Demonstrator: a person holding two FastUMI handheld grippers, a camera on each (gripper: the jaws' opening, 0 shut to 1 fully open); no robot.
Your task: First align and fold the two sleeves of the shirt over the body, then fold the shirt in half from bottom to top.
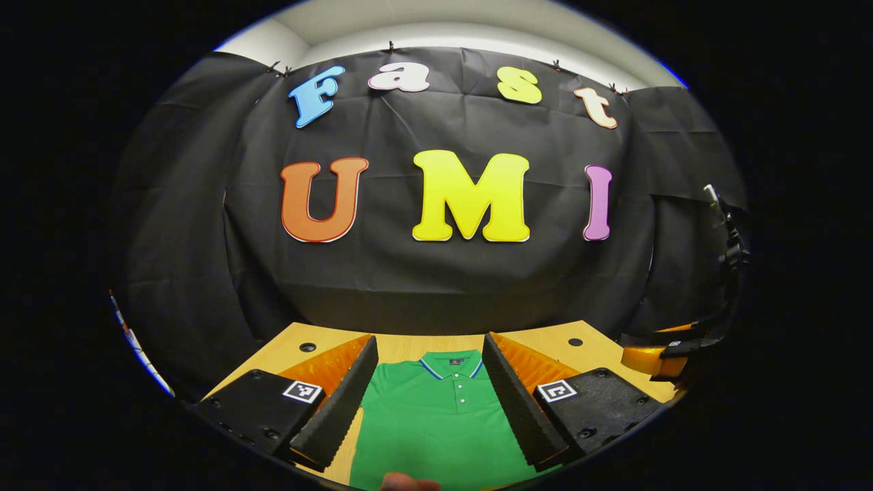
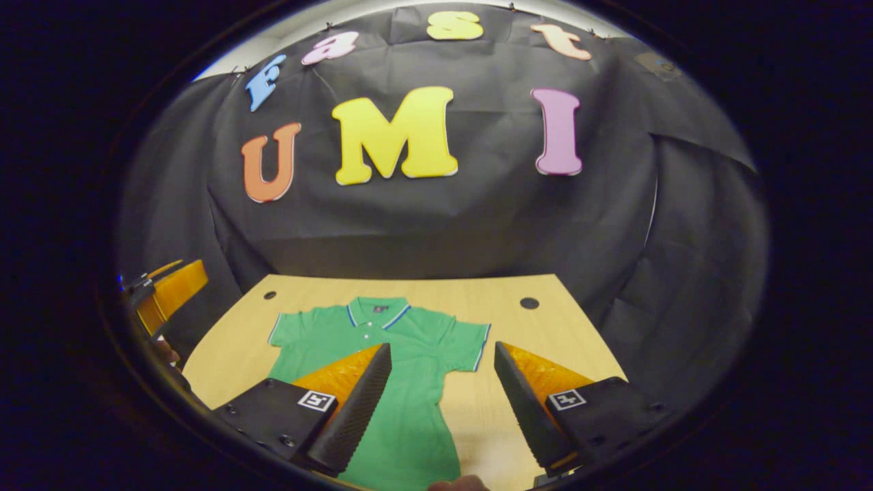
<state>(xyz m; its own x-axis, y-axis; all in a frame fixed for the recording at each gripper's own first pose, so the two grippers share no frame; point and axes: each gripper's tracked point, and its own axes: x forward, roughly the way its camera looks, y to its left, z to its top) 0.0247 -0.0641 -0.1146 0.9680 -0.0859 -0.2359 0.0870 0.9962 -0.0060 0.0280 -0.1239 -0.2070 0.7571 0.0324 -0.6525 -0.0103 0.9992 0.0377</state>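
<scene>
A light wooden table [image 2: 545, 327] with small round holes stands before a black cloth wall, and on it lies a green polo shirt [image 2: 402, 382], flat, face up, collar toward the wall. The left gripper [image 1: 431, 395] hangs with jaws spread wide above the shirt's chest, clear of the cloth; the right gripper [image 2: 442, 402] is likewise spread, over the shirt's right flank and the bare table beside it. The other gripper shows at each view's edge. Both short sleeves [image 2: 470, 344] lie out sideways, unfolded, so no fold looks begun. The shirt seems light, soft knit: it should drape, slide and wrinkle, so pinching a sleeve hem or shoulder seam is probably best. A small neck label [image 1: 455, 361] is too small to read; the fingers carry square markers [image 1: 302, 391].
</scene>
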